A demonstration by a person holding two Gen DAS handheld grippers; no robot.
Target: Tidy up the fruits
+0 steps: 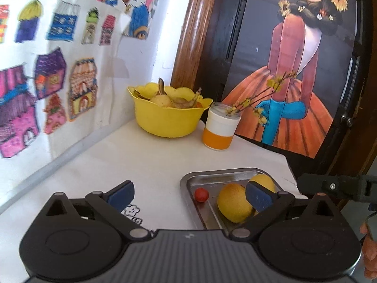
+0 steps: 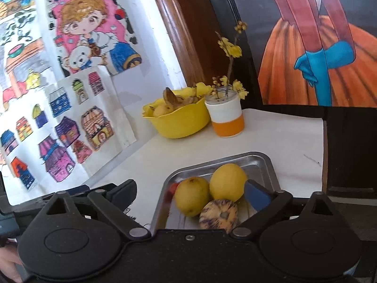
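Observation:
A metal tray sits at the near right of the white table. It holds two yellow lemons, a small red fruit and a striped yellow-purple fruit. A yellow bowl with a pear and banana peels stands in the far corner. My left gripper is open and empty, its right finger over the tray. My right gripper is open and empty, just above the tray's near end.
A white-and-orange cup with yellow flower twigs stands right of the bowl. Children's drawings cover the wall at left. A dark framed painting leans at the back right. The table's right edge is near the tray.

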